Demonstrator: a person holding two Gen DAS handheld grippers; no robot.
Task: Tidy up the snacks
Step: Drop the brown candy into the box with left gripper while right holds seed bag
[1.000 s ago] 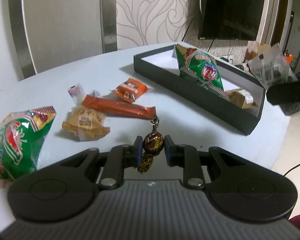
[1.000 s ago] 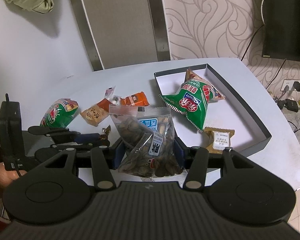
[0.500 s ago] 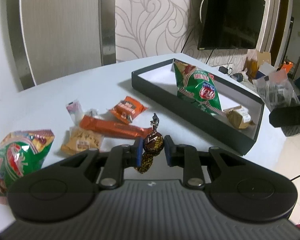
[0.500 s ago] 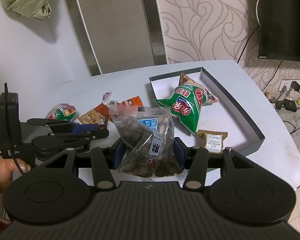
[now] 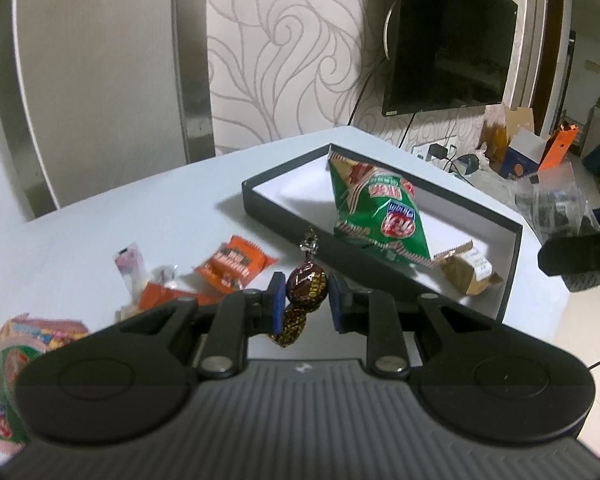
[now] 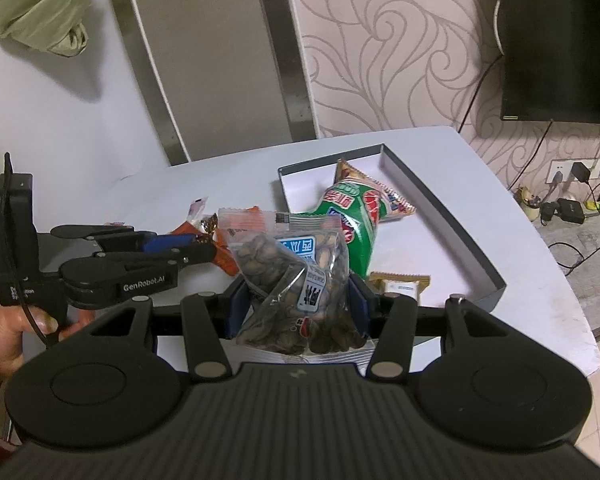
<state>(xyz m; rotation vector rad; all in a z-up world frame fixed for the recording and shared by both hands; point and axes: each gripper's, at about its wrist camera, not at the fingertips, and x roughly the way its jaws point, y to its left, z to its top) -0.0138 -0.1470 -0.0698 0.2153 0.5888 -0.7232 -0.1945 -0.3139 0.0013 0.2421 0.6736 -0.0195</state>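
Observation:
My left gripper [image 5: 306,294] is shut on a brown foil-wrapped candy [image 5: 306,286] and holds it above the table, near the dark tray [image 5: 284,210]. My right gripper [image 6: 296,300] is shut on a clear bag of seeds [image 6: 296,280], held above the table's front edge. The tray [image 6: 440,208] holds a green chip bag [image 5: 376,212] and a small tan packet [image 5: 470,274]. Loose on the table lie an orange packet [image 5: 234,266], an orange bar [image 5: 160,296], a pink wrapper [image 5: 130,266] and a second green chip bag [image 5: 8,376]. The left gripper also shows in the right wrist view [image 6: 204,242].
The white table [image 6: 520,220] ends in a rounded edge at the right, with cables and plugs on the floor [image 6: 568,208] beyond. A television [image 5: 448,36] hangs on the patterned wall. A green cloth [image 6: 36,4] hangs at upper left.
Both grippers have risen and moved toward the tray with their loads still held. The left gripper now sits closer to the right gripper's side.

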